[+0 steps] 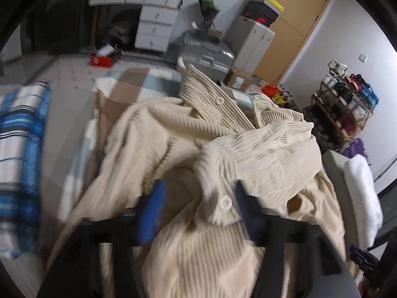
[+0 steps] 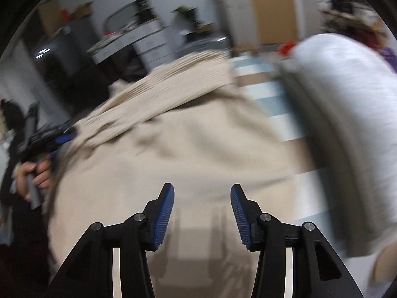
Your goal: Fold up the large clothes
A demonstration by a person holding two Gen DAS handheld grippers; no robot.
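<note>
A cream ribbed jacket (image 1: 188, 134) lies crumpled on a bed, collar toward the far end. My left gripper (image 1: 198, 186) stands open low over its near part. A buttoned cuff fold (image 1: 224, 202) lies between the blue pads (image 1: 151, 208), and the pads do not squeeze it. In the blurred right wrist view the jacket (image 2: 173, 154) fills the middle. My right gripper (image 2: 202, 188) hangs open above it with nothing between its fingers. The left gripper (image 2: 49, 139) shows at the jacket's left edge, held by a hand (image 2: 34, 173). Part of the right gripper (image 1: 364, 260) shows at the lower right.
A checked blanket (image 1: 139, 82) lies under the jacket and a blue plaid cloth (image 1: 19, 149) is on the left. A white folded bundle (image 1: 359, 193) sits on the right, also seen as a pale bundle (image 2: 347, 124). Beyond the bed stand drawers (image 1: 153, 27), a suitcase (image 1: 250, 42) and a shoe rack (image 1: 345, 104).
</note>
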